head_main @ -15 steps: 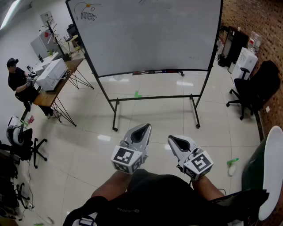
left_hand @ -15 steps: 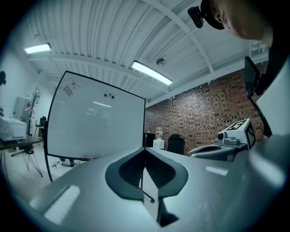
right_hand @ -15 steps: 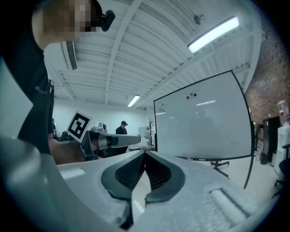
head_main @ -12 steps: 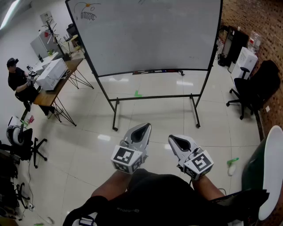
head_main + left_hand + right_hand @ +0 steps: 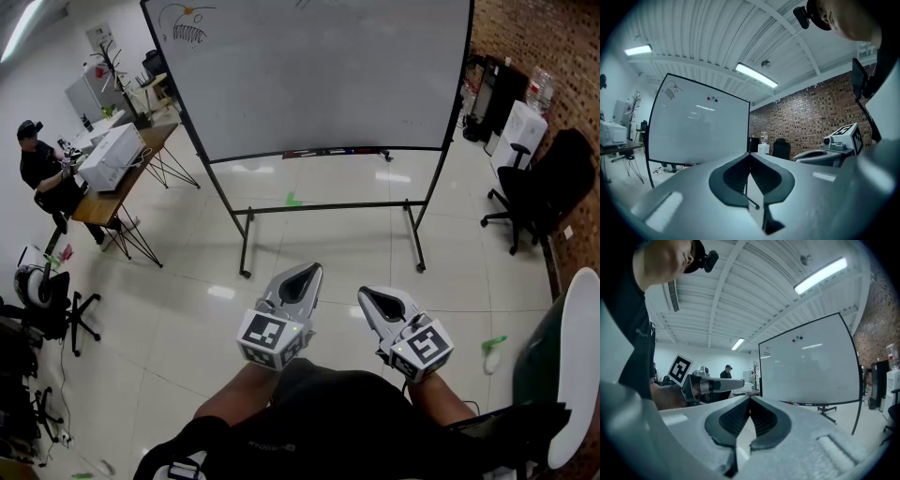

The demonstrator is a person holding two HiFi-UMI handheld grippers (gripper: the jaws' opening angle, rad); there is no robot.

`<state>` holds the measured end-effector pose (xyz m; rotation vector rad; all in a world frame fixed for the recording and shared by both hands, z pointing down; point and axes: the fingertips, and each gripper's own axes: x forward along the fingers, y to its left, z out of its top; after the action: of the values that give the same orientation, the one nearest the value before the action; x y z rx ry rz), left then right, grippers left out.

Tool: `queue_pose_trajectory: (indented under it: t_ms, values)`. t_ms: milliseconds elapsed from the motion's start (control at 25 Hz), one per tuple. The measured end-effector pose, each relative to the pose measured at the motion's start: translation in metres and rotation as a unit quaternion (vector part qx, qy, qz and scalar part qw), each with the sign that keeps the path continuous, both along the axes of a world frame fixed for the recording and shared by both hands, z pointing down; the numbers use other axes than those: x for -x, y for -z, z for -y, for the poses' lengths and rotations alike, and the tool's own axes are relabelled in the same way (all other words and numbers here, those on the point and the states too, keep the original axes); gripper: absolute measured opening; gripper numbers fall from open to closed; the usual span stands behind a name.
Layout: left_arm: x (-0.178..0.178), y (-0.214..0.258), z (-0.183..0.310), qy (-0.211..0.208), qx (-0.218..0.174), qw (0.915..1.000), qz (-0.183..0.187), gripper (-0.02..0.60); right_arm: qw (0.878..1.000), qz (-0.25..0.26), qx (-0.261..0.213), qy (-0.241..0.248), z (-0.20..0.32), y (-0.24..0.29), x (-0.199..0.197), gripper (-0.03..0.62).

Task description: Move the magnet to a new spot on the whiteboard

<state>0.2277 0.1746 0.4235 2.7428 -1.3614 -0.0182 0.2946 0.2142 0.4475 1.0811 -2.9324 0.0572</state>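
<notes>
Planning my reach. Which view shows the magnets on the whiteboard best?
The right gripper view: the magnets show as small coloured dots near the top of the whiteboard, clear against the white. The left gripper view shows them too, but dimmer. In the head view the board runs off the frame's top and I can't make them out.

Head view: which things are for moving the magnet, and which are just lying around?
For the job: whiteboard; magnets near its top; left tool and right tool, both shut, empty.

Just lying about: green-topped bottle; black office chair; table with a white machine; seated person.
</notes>
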Motion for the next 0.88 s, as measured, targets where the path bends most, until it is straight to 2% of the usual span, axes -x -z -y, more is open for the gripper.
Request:
queue_pose_trajectory:
  t_ms: [240, 520, 880]
  values:
    - [0.007, -0.002, 0.0, 0.01, 0.008, 0.9999, 0.001, 0.017, 1.0, 0.004, 0.003, 0.008, 0.003, 0.002, 0.006, 0.0]
    - [0.036, -0.013, 0.005, 0.028, 0.015, 0.9995, 0.002, 0.017, 0.999, 0.004, 0.013, 0.034, 0.01, -0.006, 0.036, 0.0]
    - [0.108, -0.013, 0.038, 0.054, 0.022, 0.9983, -0.003, 0.015, 0.998, -0.009, 0.027, 0.053, 0.047, -0.012, 0.102, 0.0]
